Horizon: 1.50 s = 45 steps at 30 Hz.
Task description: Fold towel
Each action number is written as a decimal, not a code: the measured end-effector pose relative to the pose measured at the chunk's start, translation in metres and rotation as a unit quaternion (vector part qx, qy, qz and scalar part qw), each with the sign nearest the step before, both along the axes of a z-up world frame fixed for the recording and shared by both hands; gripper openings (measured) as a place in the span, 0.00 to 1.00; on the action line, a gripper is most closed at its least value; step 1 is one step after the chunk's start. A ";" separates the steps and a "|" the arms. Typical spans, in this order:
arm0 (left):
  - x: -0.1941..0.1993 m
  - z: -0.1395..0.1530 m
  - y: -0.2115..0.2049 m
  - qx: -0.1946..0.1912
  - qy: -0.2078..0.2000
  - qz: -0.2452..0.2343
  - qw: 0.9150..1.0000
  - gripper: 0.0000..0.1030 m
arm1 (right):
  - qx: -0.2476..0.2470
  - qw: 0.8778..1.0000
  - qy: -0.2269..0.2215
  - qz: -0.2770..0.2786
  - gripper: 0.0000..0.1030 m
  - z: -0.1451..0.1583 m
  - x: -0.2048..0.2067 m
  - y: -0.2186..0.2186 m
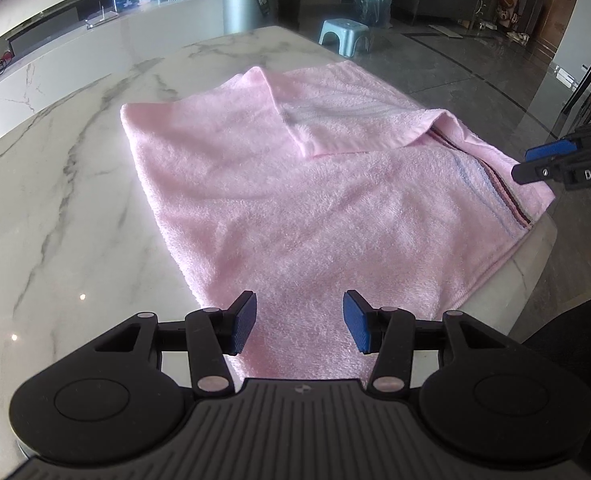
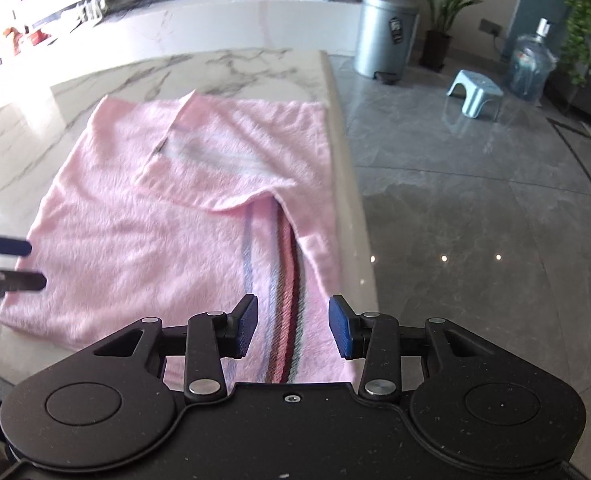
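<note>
A: What is the biggest thing here?

B: The table [image 1: 55, 168], a white marble top with grey veins. In the right wrist view its long edge runs beside a glossy grey floor [image 2: 475, 220].

A: And the towel?

B: The pink towel [image 1: 255, 208] lies on the table, spread over the side nearest that edge. It is partly folded: one flap is turned back over the rest, and its free corner lies near the middle of the cloth. A band of dark red, grey and blue stripes [image 2: 285, 280] runs along the end of the towel by the table edge, partly tucked under the flap.

A: What stands beyond the table?

B: On the floor, a grey bin [image 2: 385, 34] with a pedal, a big clear water bottle [image 2: 531, 66], a small pale blue stool [image 2: 473, 92], and a potted plant [image 2: 439, 20] by the wall.

A: Where are the grippers?

B: The left gripper [image 1: 297, 326] hangs over the near, plain pink part of the towel. Its blue pads [image 1: 244, 322] are spread apart, with only cloth showing below the gap; nothing is pinched.

A: And the other?

B: The right gripper [image 2: 293, 326] sits over the striped end, close to the table edge. Its fingers are also spread, a little less wide, and the stripes show through the gap. It grips nothing.
</note>
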<state>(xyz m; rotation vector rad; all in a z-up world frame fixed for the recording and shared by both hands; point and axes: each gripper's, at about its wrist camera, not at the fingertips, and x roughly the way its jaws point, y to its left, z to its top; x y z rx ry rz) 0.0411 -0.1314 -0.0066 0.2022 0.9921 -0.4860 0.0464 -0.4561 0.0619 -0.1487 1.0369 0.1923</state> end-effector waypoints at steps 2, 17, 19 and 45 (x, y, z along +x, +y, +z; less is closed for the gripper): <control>0.001 -0.002 0.000 0.004 0.004 0.000 1.000 0.45 | -0.002 1.000 0.017 0.005 0.37 -0.012 0.003 0.004; -0.007 -0.005 0.011 0.030 0.027 0.010 0.999 0.45 | -0.013 0.998 0.055 0.028 0.37 -0.026 -0.005 0.030; -0.009 -0.004 0.014 0.030 0.032 0.015 0.999 0.45 | -0.013 0.998 0.059 0.036 0.37 -0.026 -0.006 0.035; 0.006 0.030 0.059 -0.020 0.029 0.032 0.999 0.44 | -0.022 0.995 0.036 0.095 0.37 0.020 0.006 0.031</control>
